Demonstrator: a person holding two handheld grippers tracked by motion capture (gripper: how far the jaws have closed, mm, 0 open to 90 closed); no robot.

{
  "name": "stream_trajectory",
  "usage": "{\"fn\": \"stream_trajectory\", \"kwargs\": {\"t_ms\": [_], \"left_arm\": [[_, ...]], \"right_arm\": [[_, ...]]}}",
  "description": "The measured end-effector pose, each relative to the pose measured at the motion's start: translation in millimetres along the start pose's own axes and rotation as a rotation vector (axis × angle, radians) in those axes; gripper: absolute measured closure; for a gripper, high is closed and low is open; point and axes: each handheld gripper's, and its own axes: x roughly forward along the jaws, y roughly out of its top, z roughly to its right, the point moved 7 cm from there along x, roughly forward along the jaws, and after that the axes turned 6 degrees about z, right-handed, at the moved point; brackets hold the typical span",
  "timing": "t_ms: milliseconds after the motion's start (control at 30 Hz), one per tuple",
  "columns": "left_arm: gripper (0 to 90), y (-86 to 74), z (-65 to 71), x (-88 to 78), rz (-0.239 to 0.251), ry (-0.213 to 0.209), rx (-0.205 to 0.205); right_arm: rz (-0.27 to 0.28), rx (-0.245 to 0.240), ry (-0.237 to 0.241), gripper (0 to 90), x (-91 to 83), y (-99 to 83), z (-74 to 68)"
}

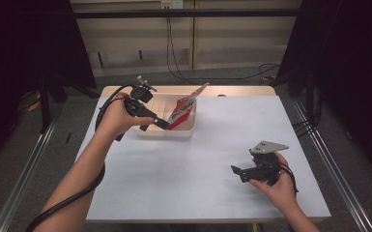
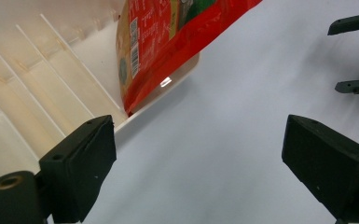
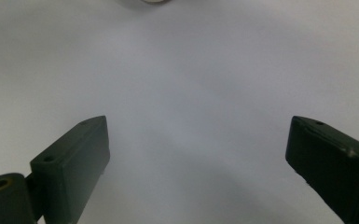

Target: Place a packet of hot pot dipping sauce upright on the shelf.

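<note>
Left forearm reaches forward from the bottom edge, wrist raised. The left hand [image 1: 118,116] grips the left gripper [image 1: 155,123] above the near side of a cream tray [image 1: 186,129]. Its jaws angle down and toward the red pouch [image 1: 182,107]. In the left gripper view the jaws stand wide apart with nothing between them. The pouch [image 2: 168,42] hangs ahead of the left jaw, tilted, its lower corner resting at the tray's near rim [image 2: 149,100].

The same view shows thin white dividers [image 2: 56,79] splitting the tray into narrow slots, and a barcode on the pouch. Neither reads from above. It also catches two black jaw tips of the other gripper, far ahead to the right.

Right hand [image 1: 278,186] lies low near the table's [image 1: 174,183] front right corner, well apart from the tray. It holds the right gripper [image 1: 239,171], grey three-cornered plate [image 1: 269,147] on top. Jaws point leftward across the table. The right gripper view has them spread wide, empty, over bare white surface [image 3: 182,93].
</note>
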Motion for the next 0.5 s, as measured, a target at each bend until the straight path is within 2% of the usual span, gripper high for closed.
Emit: {"fn": "stream_trajectory", "kwargs": {"t_ms": [500], "left_arm": [[9.8, -19.9, -3.7, 7.7, -0.008, -0.009, -0.008]], "right_arm": [[0.003, 0.001, -0.007, 5.8, -1.3, 0.9, 0.5]]}}
